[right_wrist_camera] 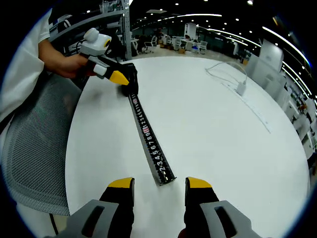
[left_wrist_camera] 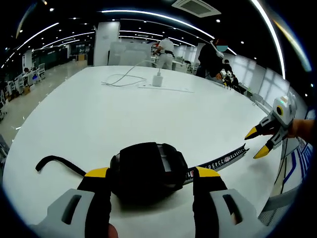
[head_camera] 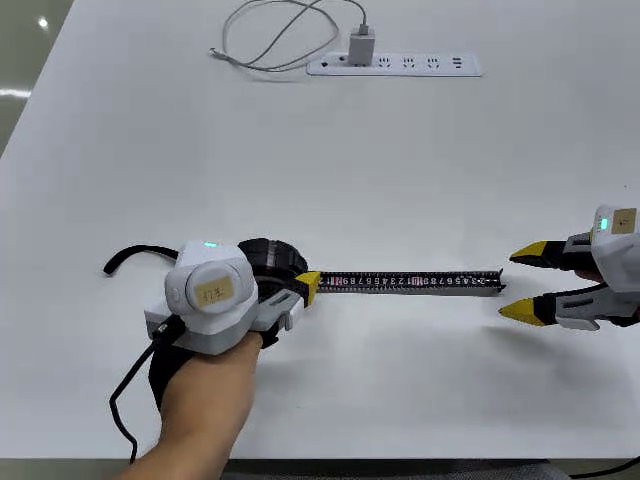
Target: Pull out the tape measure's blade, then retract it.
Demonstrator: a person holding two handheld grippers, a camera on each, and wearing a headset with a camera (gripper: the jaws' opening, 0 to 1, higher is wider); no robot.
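Note:
A black tape measure (head_camera: 268, 262) sits on the white table (head_camera: 330, 170) with my left gripper (head_camera: 290, 278) shut on its case. In the left gripper view the case (left_wrist_camera: 148, 168) lies between the yellow-tipped fingers (left_wrist_camera: 97, 174). The blade (head_camera: 410, 281) runs out to the right, flat on the table, numbers up. My right gripper (head_camera: 525, 283) is open just past the blade's hooked end, with nothing between its jaws. In the right gripper view the blade end (right_wrist_camera: 166, 177) lies just ahead of that gripper (right_wrist_camera: 159, 184), apart from both tips. The left gripper (right_wrist_camera: 119, 78) holds the far end there.
A white power strip (head_camera: 395, 65) with a charger (head_camera: 360, 45) and a looped white cable (head_camera: 270, 40) lies at the table's far side. The tape measure's black strap (head_camera: 130, 257) trails left of the case. A grey mesh chair (right_wrist_camera: 34, 148) stands by the table edge.

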